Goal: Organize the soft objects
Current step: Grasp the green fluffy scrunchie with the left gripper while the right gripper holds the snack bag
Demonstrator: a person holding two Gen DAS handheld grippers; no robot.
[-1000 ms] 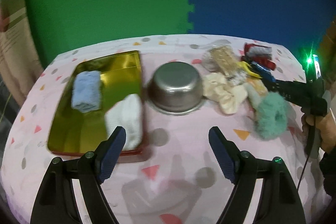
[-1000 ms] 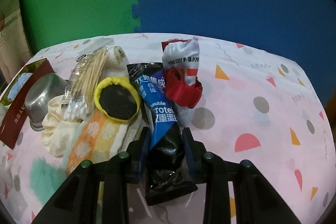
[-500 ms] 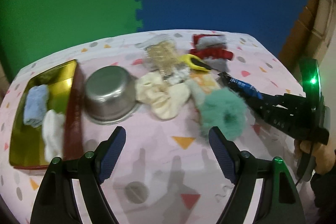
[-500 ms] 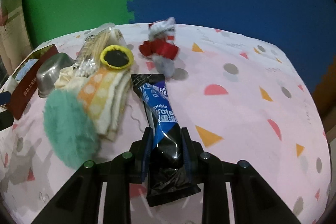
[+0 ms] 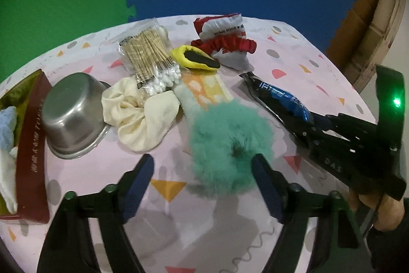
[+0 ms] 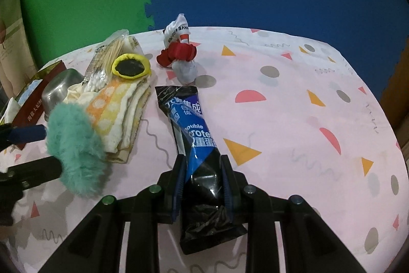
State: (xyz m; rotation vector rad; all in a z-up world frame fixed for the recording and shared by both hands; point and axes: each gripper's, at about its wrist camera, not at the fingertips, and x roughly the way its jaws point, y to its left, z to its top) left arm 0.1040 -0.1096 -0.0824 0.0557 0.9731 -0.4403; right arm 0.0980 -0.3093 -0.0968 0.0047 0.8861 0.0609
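The bench (image 5: 294,60) wears a pink cloth printed with triangles, dots and half-circles. Just ahead of the left hand-held gripper (image 5: 203,179) lies a fluffy teal scrunchie (image 5: 230,134), its far side touching a folded orange-and-white cloth (image 5: 207,88). Further left rest a cream scrunchie (image 5: 140,117), an upturned steel bowl (image 5: 71,117) and a red-walled gold tray (image 5: 30,152). Beyond them lie a cotton-swab packet (image 5: 150,60), a yellow-rimmed black pad (image 5: 196,60) and a red scrunchie (image 5: 225,45).

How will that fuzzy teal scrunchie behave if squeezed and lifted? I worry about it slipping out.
The fuzzy teal scrunchie looks fluffy, so it should compress as the left gripper's jaws close around it. Probably very light and floppy. Its long fur may slide on the pads; a grip through the core seems safer.
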